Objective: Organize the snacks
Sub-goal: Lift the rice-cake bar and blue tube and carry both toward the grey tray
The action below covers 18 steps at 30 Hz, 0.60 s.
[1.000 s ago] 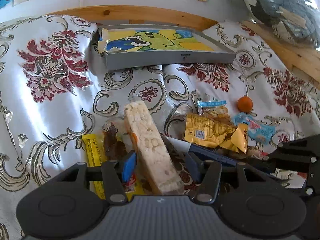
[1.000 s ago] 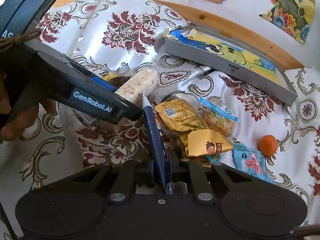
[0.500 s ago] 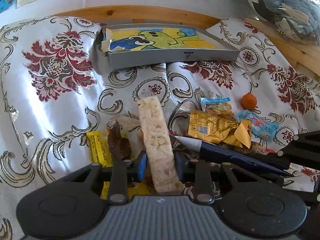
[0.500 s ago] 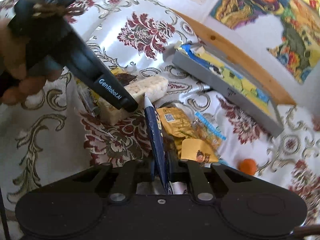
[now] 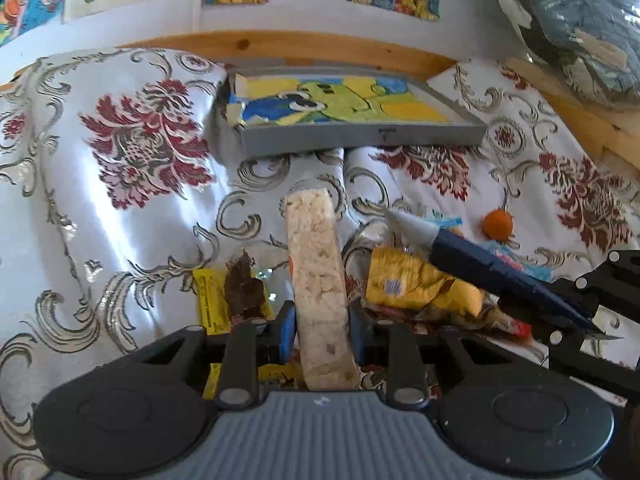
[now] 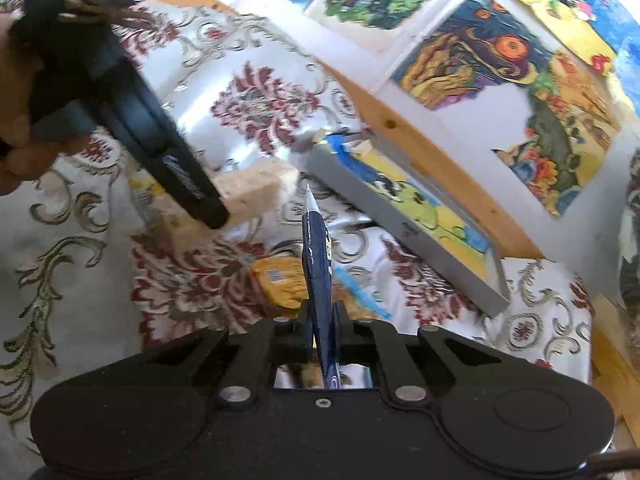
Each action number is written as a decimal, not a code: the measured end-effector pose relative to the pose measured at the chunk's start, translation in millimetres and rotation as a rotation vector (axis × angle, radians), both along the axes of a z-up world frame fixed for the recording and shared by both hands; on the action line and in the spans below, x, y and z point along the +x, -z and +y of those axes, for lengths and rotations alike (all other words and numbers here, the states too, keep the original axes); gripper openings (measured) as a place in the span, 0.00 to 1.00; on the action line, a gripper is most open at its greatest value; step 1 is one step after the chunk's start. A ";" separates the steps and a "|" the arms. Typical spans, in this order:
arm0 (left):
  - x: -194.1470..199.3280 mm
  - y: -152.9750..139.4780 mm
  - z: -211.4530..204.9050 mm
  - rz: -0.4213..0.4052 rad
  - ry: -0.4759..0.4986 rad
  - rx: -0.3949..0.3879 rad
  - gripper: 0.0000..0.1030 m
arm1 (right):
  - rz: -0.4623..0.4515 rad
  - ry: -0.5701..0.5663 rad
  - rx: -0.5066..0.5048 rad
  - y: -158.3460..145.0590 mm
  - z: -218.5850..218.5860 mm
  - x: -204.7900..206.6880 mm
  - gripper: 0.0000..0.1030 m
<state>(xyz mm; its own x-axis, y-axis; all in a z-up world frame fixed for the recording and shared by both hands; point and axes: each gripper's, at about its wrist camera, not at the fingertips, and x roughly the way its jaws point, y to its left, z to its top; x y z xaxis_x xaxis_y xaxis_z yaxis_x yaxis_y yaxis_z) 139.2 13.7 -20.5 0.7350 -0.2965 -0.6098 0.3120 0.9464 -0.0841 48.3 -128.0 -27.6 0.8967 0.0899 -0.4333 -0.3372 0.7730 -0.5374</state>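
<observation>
My left gripper point(image 5: 320, 332) is shut on a pale puffed-rice bar point(image 5: 316, 280) that points away from me, lifted over the snack pile. My right gripper point(image 6: 323, 328) is shut on a flat dark blue snack packet point(image 6: 318, 264) with a white tip, held on edge; this blue packet point(image 5: 492, 268) also shows at the right in the left wrist view. The rice bar point(image 6: 252, 190) and the left gripper's body point(image 6: 160, 152) show at the left of the right wrist view. A grey tray point(image 5: 360, 140) with a cartoon-picture floor lies at the back on the floral cloth.
On the cloth lie a yellow wrapper point(image 5: 416, 284), a yellow bar with a brown piece point(image 5: 236, 292), a light blue packet point(image 5: 516, 264) and a small orange ball point(image 5: 497, 223). A wooden rail point(image 5: 280, 46) and a wall with pictures stand behind. A dark bag point(image 5: 576, 32) hangs upper right.
The left gripper closed on the rice bar and lifted it. The right gripper rose with the blue packet and swung toward the tray and wall.
</observation>
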 end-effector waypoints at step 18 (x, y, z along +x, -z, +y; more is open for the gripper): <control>8.4 -44.0 -5.9 -0.067 -0.092 -0.056 0.28 | -0.104 -0.072 -0.030 -43.6 -52.5 47.5 0.08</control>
<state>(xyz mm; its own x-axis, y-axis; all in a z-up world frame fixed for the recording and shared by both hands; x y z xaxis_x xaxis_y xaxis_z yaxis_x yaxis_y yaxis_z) 147.5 7.8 23.5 0.7992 -0.2587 -0.5426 0.2312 0.9655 -0.1197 95.8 -180.5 16.0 0.9286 0.1442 -0.3419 -0.3326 0.7320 -0.5946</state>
